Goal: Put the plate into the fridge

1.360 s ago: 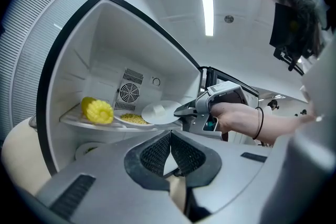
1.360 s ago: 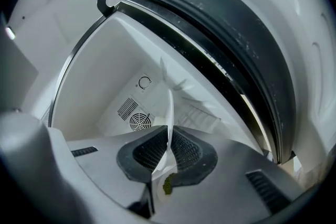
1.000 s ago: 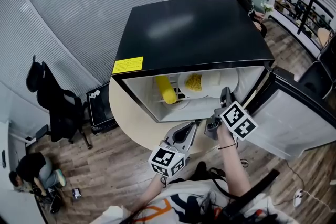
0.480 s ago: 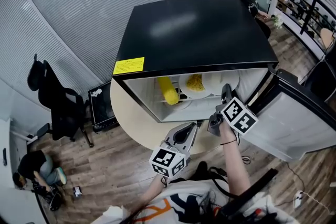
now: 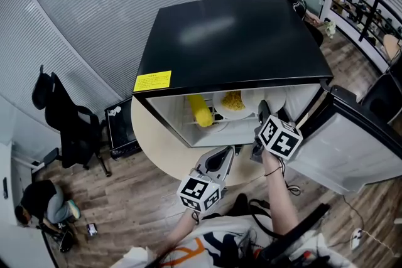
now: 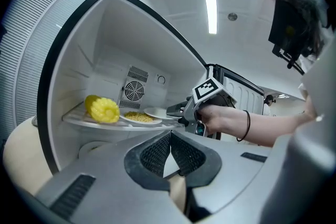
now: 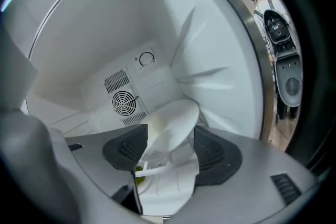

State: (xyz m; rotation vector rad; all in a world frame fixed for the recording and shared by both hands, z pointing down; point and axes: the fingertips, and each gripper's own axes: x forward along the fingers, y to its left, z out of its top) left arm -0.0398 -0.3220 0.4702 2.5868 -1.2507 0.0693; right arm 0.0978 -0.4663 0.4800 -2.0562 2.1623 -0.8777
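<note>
Plate (image 7: pixel 176 115) sits inside right tool (image 7: pixel 169 145) (jaws just opened)

Head view looks steeply down from above onto the open fridge (image 5: pixel 232 47). Left gripper view faces its interior from just outside; right gripper view sits closer in. Both gripper views share the rear fan (image 7: pixel 124 102).

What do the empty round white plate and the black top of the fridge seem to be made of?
The empty round white plate is probably glazed ceramic or melamine: smooth, opaque, evenly white with a soft sheen. The black top of the fridge looks like painted metal or plastic, semi-gloss: it carries a blurred pale reflection.
</note>
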